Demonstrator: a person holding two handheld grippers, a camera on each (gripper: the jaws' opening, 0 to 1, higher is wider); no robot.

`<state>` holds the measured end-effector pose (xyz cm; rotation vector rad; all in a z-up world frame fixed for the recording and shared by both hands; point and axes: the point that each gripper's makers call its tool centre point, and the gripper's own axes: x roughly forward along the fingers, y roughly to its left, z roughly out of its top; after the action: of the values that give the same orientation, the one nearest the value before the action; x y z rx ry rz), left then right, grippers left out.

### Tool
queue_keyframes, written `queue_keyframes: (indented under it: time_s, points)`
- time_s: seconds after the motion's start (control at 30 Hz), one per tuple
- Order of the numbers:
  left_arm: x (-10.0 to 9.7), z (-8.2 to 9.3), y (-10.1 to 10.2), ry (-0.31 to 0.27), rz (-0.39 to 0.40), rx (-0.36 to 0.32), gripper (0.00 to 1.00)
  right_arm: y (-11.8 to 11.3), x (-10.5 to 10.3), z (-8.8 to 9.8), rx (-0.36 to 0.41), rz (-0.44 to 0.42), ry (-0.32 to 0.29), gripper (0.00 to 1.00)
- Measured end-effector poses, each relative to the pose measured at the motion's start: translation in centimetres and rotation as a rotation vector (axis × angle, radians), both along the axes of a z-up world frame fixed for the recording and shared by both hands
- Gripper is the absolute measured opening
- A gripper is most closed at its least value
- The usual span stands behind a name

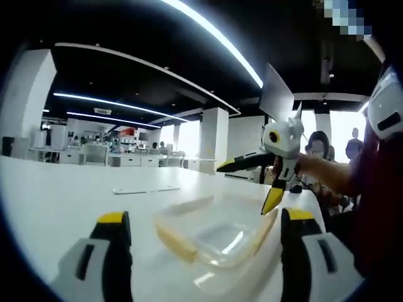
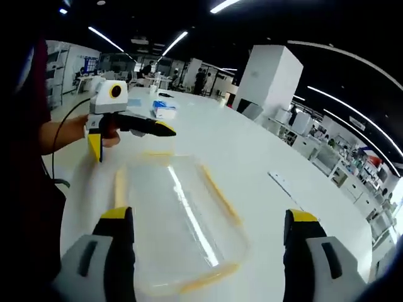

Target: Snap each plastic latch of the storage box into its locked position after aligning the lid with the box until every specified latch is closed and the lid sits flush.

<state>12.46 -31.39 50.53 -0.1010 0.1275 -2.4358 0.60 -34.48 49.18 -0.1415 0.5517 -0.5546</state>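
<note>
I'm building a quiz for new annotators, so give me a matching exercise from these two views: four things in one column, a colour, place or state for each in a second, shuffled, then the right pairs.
Things:
1. storage box
2. box latches
3. left gripper
4. table

Descriptions:
A. white, with the box resting on it
B. clear plastic, lying between the jaws in both views
C. pale yellow strips along the box's edges
D. jaws wide apart, yellow-tipped, holding nothing

Pairs: 1-B, 2-C, 3-D, 4-A
</note>
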Motion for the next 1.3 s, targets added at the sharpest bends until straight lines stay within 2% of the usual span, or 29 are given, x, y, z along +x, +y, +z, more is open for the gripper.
queue_keyframes:
  time_s: [0.17,0.23,0.33,0.4,0.47,0.57,0.73,0.83,1.2,1.23,1.3]
  points:
    - [-0.3,-0.1,0.0,0.011,-0.006,0.004,1.00,0.2,-0.7,0.0,-0.022,-0.064,-0.055,1.00]
    - [-0.4,0.0,0.1,0.013,-0.012,0.004,1.00,0.3,-1.0,0.2,-0.060,-0.090,-0.090,1.00]
    - [-0.5,0.2,0.1,0.024,-0.014,0.002,1.00,0.4,-1.7,0.2,-0.079,-0.144,-0.118,1.00]
    - [-0.5,0.2,0.1,0.025,-0.014,0.002,1.00,0.4,-1.8,0.2,-0.083,-0.148,-0.121,1.00]
    - [-0.5,0.3,0.0,0.017,-0.008,-0.002,1.00,0.5,-2.4,0.4,-0.118,-0.205,-0.148,1.00]
    - [-0.6,0.5,0.0,0.019,-0.008,-0.008,1.00,0.5,-3.0,0.6,-0.132,-0.254,-0.165,1.00]
    - [-0.6,1.2,-0.1,0.022,0.012,-0.013,1.00,0.9,-3.6,0.5,-0.143,-0.309,-0.221,1.00]
    - [-0.8,1.4,0.1,-0.011,0.015,-0.028,1.00,1.1,-3.9,0.4,-0.136,-0.342,-0.244,1.00]
    - [-1.5,2.6,0.6,-0.007,-0.005,-0.050,1.00,1.6,-4.7,0.0,-0.125,-0.422,-0.281,1.00]
    - [-1.6,2.8,0.7,-0.005,-0.007,-0.054,1.00,1.7,-5.1,0.7,-0.155,-0.435,-0.303,1.00]
    - [-1.6,3.1,0.8,-0.003,-0.009,-0.058,1.00,2.1,-5.6,1.6,-0.131,-0.443,-0.405,1.00]
